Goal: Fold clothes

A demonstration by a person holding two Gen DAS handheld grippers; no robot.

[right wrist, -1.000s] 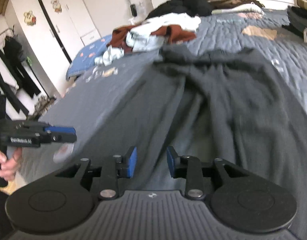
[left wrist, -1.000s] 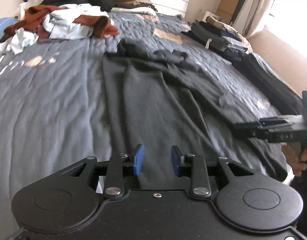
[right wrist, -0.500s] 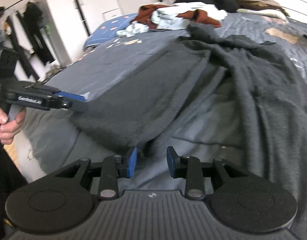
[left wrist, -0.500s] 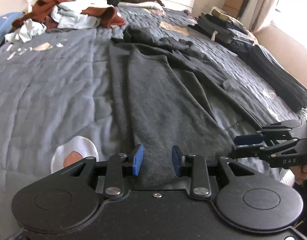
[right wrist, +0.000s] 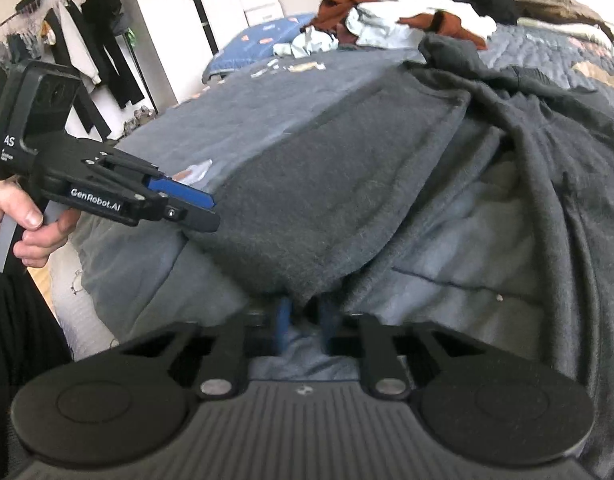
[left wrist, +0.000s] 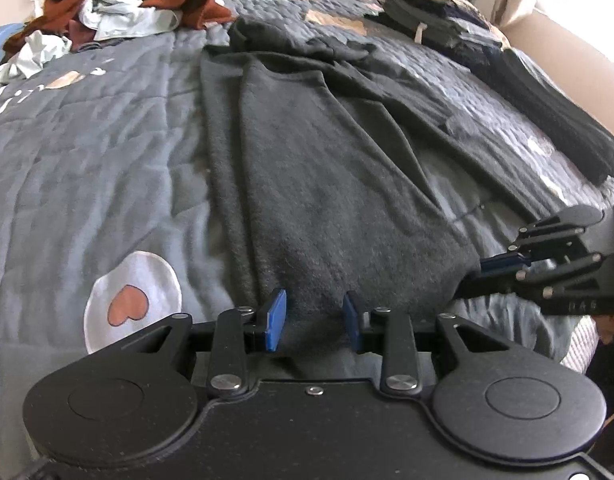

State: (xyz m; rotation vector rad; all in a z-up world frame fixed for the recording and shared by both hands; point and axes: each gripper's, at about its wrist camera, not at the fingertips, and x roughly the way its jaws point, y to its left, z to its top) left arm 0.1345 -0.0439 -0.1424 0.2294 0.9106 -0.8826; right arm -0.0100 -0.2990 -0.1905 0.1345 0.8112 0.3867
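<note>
A dark grey garment lies spread lengthwise on the bed, its near hem at the bed's front edge. My left gripper sits at the hem's left part. Its blue pads stand apart with cloth between them, and the jaws are closing. From the right wrist view the left gripper reaches the garment's left corner. My right gripper is at the hem's right corner, its pads drawn close with the cloth pinched between them. The left wrist view shows the right gripper on that corner.
A grey quilted bedspread with a heart patch covers the bed. A loose pile of clothes lies at the head. Dark folded stacks line the right side. A clothes rack stands beyond the bed's left side.
Both grippers sank and came up to the garment's near hem. The right gripper's pads narrowed onto the cloth. The left gripper's pads look as far apart as before.
</note>
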